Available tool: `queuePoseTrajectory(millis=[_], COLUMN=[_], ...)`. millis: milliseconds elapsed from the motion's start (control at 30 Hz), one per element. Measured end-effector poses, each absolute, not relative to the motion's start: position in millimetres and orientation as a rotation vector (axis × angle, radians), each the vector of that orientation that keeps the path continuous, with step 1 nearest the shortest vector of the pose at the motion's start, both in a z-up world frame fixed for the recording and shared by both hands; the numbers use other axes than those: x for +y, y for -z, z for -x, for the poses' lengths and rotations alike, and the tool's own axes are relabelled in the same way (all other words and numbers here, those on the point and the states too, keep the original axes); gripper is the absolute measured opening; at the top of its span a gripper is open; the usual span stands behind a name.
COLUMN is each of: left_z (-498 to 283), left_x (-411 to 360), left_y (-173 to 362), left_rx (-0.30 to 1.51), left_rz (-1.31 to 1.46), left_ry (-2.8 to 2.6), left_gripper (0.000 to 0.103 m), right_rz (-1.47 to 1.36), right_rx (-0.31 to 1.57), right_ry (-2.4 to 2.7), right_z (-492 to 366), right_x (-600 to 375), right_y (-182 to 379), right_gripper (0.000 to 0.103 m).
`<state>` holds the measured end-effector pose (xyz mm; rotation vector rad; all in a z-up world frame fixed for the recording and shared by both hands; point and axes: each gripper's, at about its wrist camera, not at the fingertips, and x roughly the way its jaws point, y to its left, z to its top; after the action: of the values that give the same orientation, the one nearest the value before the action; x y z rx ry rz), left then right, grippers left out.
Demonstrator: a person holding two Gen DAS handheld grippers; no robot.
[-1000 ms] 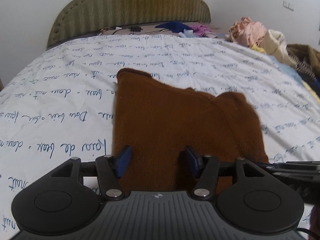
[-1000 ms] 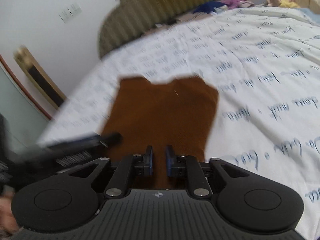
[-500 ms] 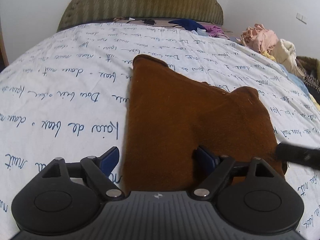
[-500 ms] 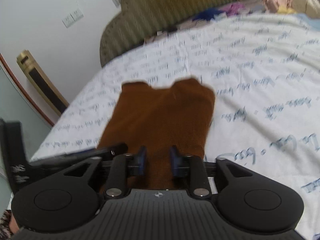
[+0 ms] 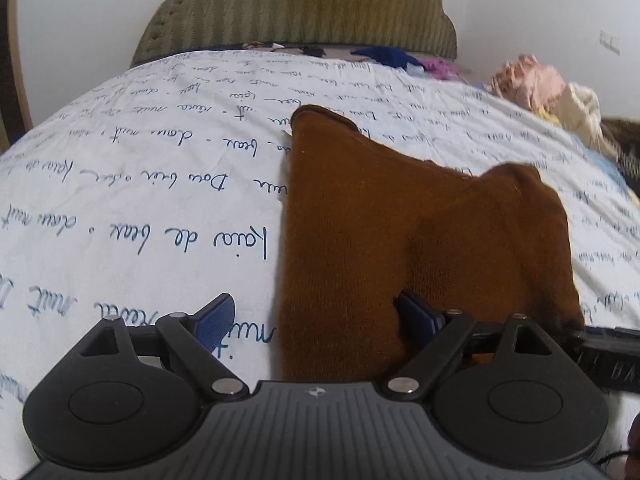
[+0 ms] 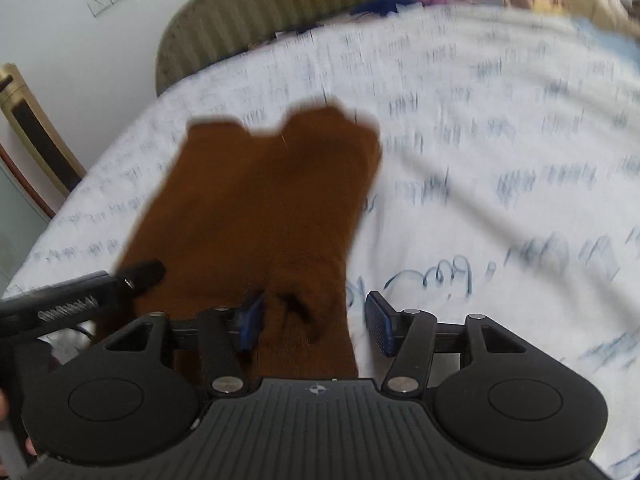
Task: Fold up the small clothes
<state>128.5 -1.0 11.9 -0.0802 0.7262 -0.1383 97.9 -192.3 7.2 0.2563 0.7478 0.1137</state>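
Observation:
A small brown knit garment (image 5: 400, 232) lies flat on the bed sheet (image 5: 140, 200), its two leg ends pointing toward the headboard. My left gripper (image 5: 316, 318) is open wide at the garment's near left edge, one blue pad over the sheet and one over the cloth. My right gripper (image 6: 316, 322) is open around the garment's (image 6: 260, 208) near right edge, which is bunched between the pads. The right wrist view is blurred. Each gripper's tip shows in the other's view.
The white sheet with blue handwriting covers the whole bed (image 6: 500, 160). A green padded headboard (image 5: 296, 4) stands at the far end. Loose clothes (image 5: 532, 84) are piled at the far right, with blue and purple items (image 5: 396, 58) near the headboard.
My right gripper has opened from nearly shut and now straddles the garment's right edge. My left gripper has opened wider and shifted left to the garment's left edge.

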Motion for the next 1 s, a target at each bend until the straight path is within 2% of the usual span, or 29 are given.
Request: queuePoseTrajectory(millis=[133, 367, 667, 1000], left_z=[-123.5, -71.7, -28.6, -24.7], left_x=[6.3, 15.9, 21.6, 6.8], left_y=[-21.2, -39.5, -24.9, -10.3], left_rx=[0.743, 0.674, 0.725, 0.736], left_rz=[0.129, 0.096, 0.068, 0.005], left_ry=[0.140, 0.083, 0.060, 0.035], left_gripper=[0.090, 0.090, 0.090, 0.090], right_rz=[-0.278, -0.197, -0.167, -0.185], right_rx=[0.750, 0.569, 0.611, 0.624], right_ry=[-0.095, -0.058, -0.061, -0.045], right_z=[-95.0, -31.6, 6.8, 7.6], right_x=[-194.7, -176.1, -141.7, -140.5], right_y=[-17.1, -54.8, -32.2, -1.7], right_gripper=[0.060, 0.062, 0.061, 0.061])
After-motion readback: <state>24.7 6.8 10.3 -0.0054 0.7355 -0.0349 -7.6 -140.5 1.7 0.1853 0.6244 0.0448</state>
